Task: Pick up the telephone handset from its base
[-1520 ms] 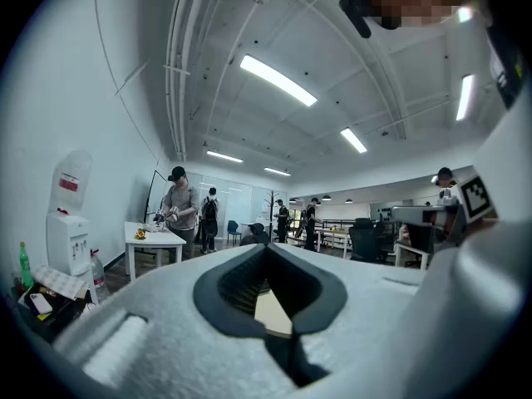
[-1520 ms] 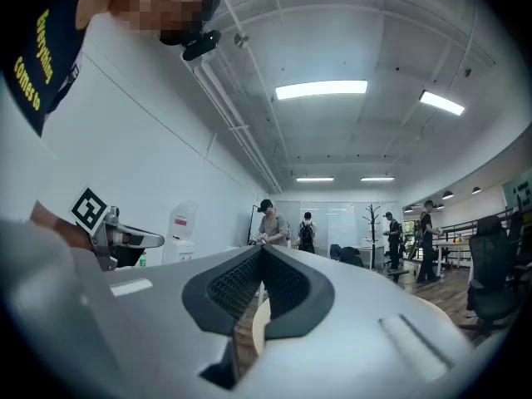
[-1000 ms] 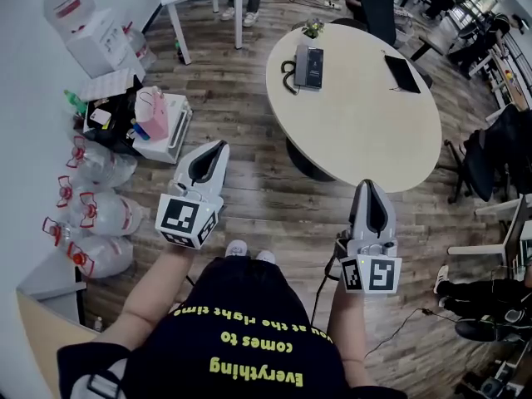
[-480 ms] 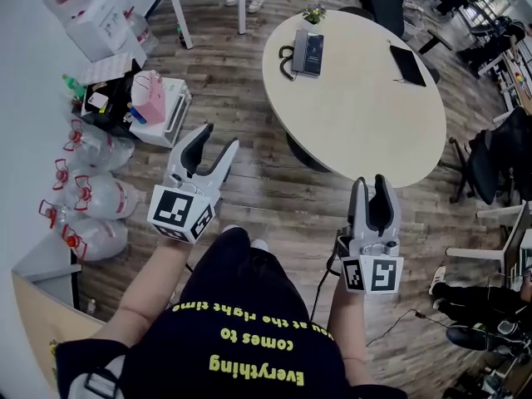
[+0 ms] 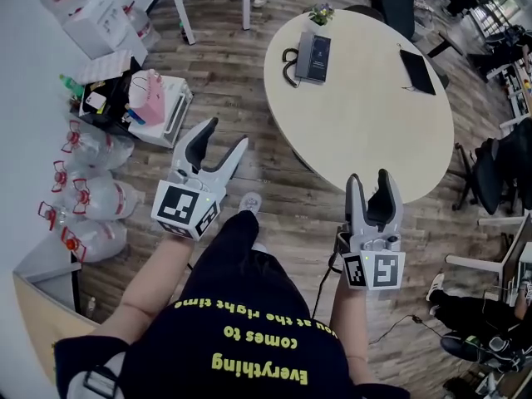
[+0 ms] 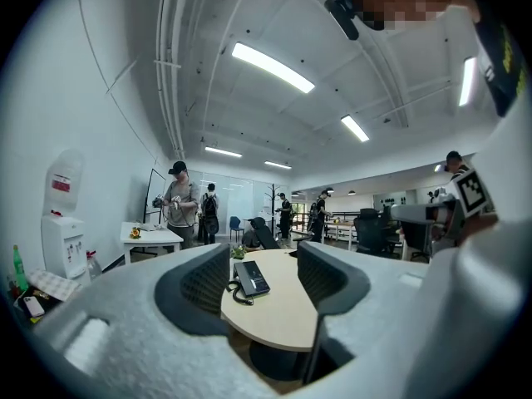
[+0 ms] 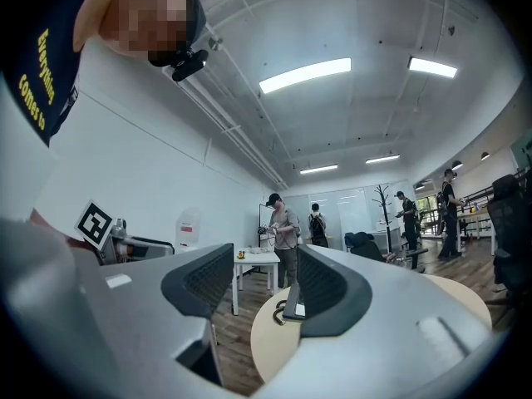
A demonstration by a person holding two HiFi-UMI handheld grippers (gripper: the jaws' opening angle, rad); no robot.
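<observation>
The telephone handset (image 5: 305, 56) is seen lying on its base (image 5: 318, 57) at the far left part of the round table (image 5: 366, 140), with the coiled cord beside it. It is untouched and well apart from both grippers. A dark flat device (image 5: 416, 71) lies further right on the table.

The left gripper (image 5: 226, 135) and the right gripper (image 5: 368, 179) were shut 1 second ago. Their jaws are now opening, and nothing is held between them; only the distant telephone is framed there. The table is also drawn somewhat nearer. This is judged to be the approach stage — the grippers are readied, but the gap to the handset is not yet closed.
</observation>
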